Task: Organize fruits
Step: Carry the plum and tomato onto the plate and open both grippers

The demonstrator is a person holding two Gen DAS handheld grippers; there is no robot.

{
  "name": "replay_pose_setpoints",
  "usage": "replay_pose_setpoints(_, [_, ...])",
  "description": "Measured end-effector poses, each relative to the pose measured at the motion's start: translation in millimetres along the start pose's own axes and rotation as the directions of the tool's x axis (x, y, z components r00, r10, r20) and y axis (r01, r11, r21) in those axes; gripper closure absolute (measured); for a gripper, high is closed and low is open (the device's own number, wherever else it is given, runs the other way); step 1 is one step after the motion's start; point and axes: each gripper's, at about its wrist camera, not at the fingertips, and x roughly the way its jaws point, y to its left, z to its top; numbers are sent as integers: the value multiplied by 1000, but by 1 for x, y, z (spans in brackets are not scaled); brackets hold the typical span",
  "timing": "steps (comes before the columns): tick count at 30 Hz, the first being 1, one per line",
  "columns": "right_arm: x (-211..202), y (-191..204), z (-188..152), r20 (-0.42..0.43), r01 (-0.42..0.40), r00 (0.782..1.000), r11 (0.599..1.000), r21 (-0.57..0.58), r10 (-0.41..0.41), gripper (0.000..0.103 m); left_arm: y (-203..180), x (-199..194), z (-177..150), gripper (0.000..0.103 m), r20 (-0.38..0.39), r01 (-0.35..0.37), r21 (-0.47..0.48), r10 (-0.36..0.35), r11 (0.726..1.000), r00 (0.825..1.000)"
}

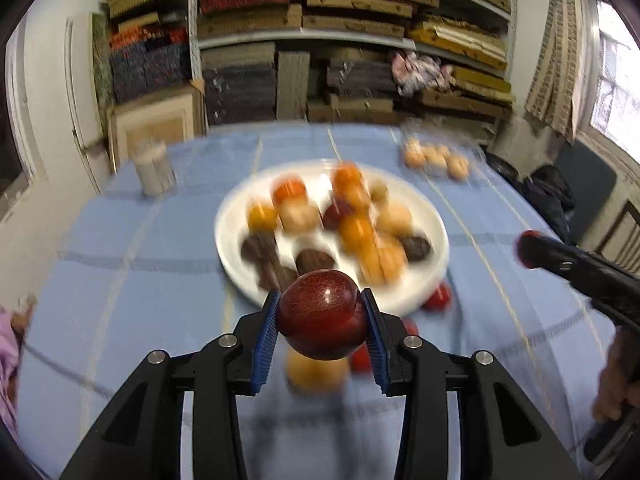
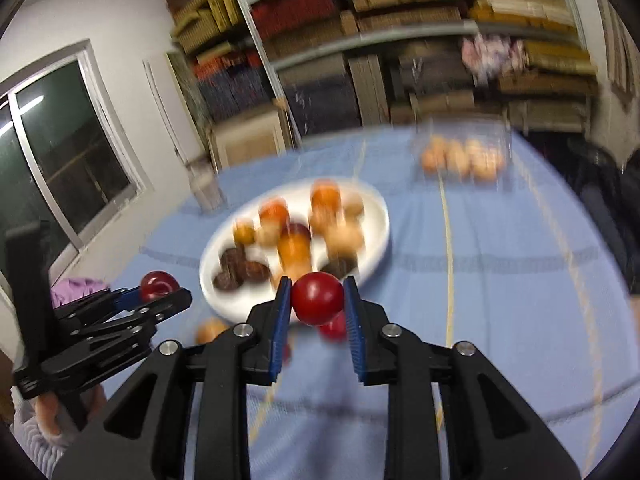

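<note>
**Both hands carrying fruit toward the plate**

Left gripper (image 1: 322,316) fingers are clamping a dark red plum (image 1: 318,314); right gripper (image 2: 317,300) fingers are pinching a small red fruit (image 2: 317,298). Both are hanging above the desk (image 1: 120,300), just short of the white plate (image 1: 230,216). Advice: be holding firm, finding a bare gap among the piled fruit, lowering before releasing

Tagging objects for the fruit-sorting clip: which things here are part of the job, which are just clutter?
Part of the job:
- left gripper, shut on the dark red plum
- right gripper, shut on the small red fruit
- white plate piled with fruit
- loose fruit on the cloth
- clear tray of pale fruit

Lying about:
- jar
- shelves of stacked mats
</note>
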Motion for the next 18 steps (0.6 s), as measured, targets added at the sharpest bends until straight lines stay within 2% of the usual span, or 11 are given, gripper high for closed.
replay_pose_setpoints(2, [4,8,25,30,7,1000,1000,-25,-6,78,8,9,24,63,5,-9,-12,9,1000,1000])
replay_pose_setpoints(5, [24,13,45,36,-1,999,1000,-24,2,78,13,24,42,63,6,-12,-27,12,1000,1000])
replay_pose_setpoints(9, [54,14,51,14,-13,1000,1000,-10,13,78,13,46,47,63,10,-18,-42,18,999,1000])
replay_pose_setpoints(14, [100,11,53,-39,3,999,1000,-1,-3,78,17,78,50,63,-11,-28,-61,27,998,1000])
replay_pose_setpoints(18, [123,13,51,-57,15,998,1000,-14,-16,78,19,96,50,63,-18,-48,-52,47,998,999])
